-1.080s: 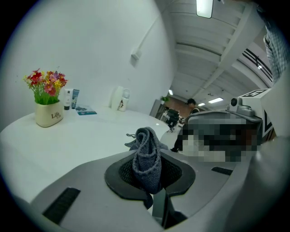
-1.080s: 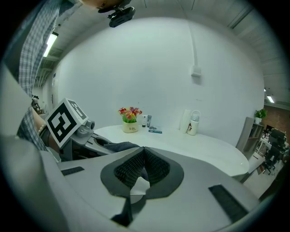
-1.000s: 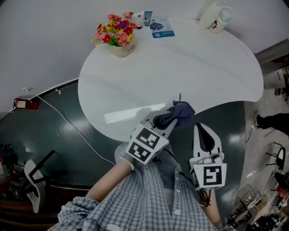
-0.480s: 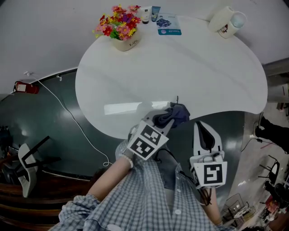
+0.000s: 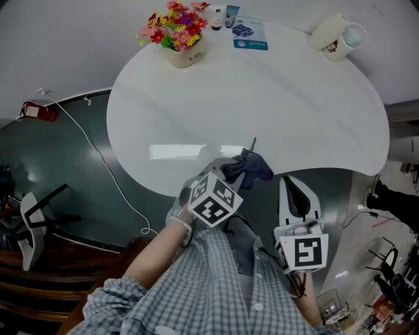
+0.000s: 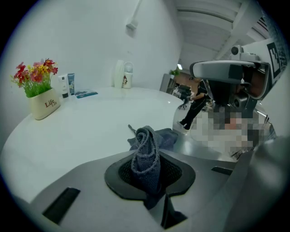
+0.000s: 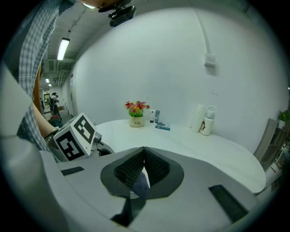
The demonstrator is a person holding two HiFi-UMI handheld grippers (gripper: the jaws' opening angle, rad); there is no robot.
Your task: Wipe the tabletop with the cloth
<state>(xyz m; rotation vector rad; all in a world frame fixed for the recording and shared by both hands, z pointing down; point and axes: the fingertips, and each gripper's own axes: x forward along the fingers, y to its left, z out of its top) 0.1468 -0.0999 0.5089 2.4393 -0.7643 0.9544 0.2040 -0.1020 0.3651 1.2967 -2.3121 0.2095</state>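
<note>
A dark blue-grey cloth [image 5: 249, 167] lies bunched at the near edge of the white round tabletop [image 5: 262, 98]. My left gripper [image 5: 234, 175] is shut on it. In the left gripper view a rolled fold of the cloth [image 6: 146, 154] stands pinched between the jaws of my left gripper [image 6: 146, 159], and the rest trails onto the table. My right gripper [image 5: 296, 191] hangs off the table, just in front of its near edge, to the right of the cloth. In the right gripper view my right gripper [image 7: 143, 156] has its jaws closed together with nothing held.
A pot of flowers [image 5: 180, 36], two small bottles [image 5: 221, 16], a blue packet [image 5: 251, 36] and a white jug [image 5: 335, 36] stand along the table's far rim. A white cable [image 5: 98, 160] runs over the dark floor at left, near a chair [image 5: 31, 226].
My left gripper with the cloth has drifted slightly left along the table's near edge. The head view has shifted a little. My right gripper has stayed put.
</note>
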